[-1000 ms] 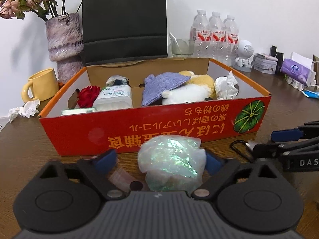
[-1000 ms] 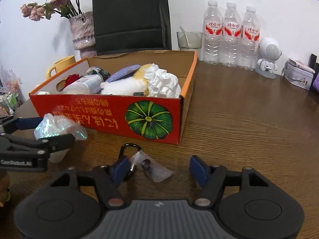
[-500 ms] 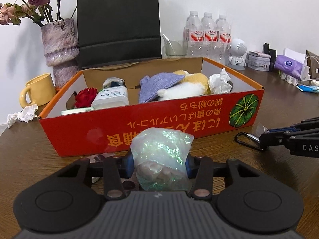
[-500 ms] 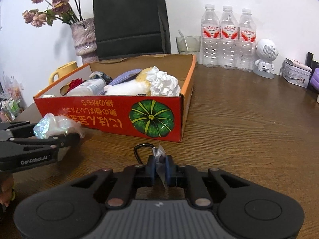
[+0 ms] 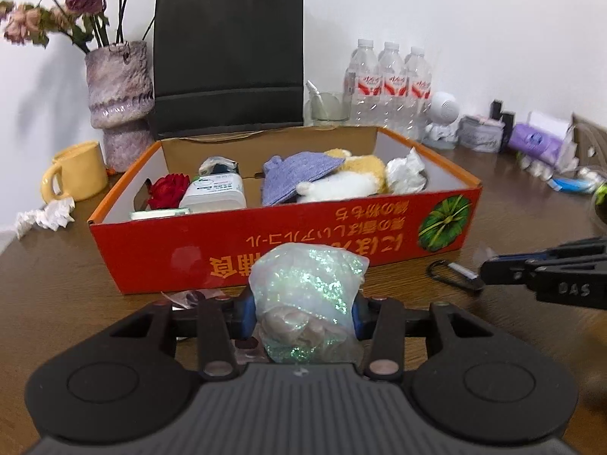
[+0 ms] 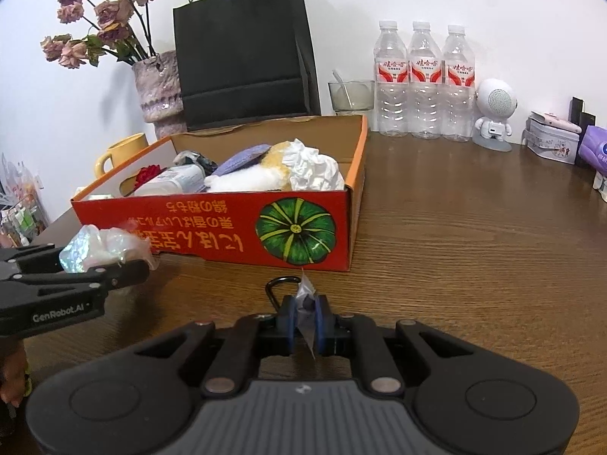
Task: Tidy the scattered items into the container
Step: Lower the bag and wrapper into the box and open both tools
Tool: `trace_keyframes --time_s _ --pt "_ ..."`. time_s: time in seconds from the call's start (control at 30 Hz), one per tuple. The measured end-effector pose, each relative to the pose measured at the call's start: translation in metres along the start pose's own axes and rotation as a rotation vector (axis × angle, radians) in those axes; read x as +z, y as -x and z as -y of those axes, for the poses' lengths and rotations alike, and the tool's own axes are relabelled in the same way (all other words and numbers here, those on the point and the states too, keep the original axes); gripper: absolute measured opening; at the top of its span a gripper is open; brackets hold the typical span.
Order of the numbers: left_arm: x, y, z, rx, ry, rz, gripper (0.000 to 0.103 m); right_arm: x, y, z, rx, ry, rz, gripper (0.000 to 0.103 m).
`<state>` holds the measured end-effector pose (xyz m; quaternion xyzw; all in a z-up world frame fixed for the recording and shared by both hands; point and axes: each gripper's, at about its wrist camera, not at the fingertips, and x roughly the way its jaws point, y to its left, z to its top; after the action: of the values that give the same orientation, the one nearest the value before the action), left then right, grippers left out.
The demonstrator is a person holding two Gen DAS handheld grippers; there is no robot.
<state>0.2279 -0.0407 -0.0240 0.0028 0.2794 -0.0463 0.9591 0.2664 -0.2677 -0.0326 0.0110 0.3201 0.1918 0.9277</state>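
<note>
1. Squeezing the shiny bag (image 5: 309, 295), my left tongs (image 5: 301, 313) held it in front of the red box (image 5: 265, 242).
2. My right tongs (image 6: 305, 320) pinched a small clear packet (image 6: 306, 297) with a black clip (image 6: 279, 288), close above the brown surface (image 6: 474, 250).

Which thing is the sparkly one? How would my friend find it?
Find the big red box with the green pumpkin picture. Just in front of it, the left gripper squeezes a sparkly bag. It is the only thing that glitters green and white, puffy like a little cloud.
</note>
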Motion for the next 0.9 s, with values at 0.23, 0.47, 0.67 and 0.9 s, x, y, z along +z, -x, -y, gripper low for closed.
trace_keyframes --time_s 0.23,0.47,0.67,0.9 --pt "0.044 0.036 -0.030 -0.029 0.004 0.039 0.045 0.037 0.029 -0.009 0.108 -0.015 0.050 0.010" --pt "0.114 0.017 -0.058 0.004 0.046 -0.011 0.045 0.120 0.012 -0.024 0.078 0.035 0.002 0.010" --pt "0.144 -0.041 -0.052 0.067 0.056 -0.119 0.045 0.175 -0.056 -0.030 -0.086 0.039 -0.114 0.010" --pt "0.136 -0.102 -0.045 0.079 0.073 -0.241 0.045 0.185 -0.110 -0.021 -0.154 -0.008 -0.195 0.010"
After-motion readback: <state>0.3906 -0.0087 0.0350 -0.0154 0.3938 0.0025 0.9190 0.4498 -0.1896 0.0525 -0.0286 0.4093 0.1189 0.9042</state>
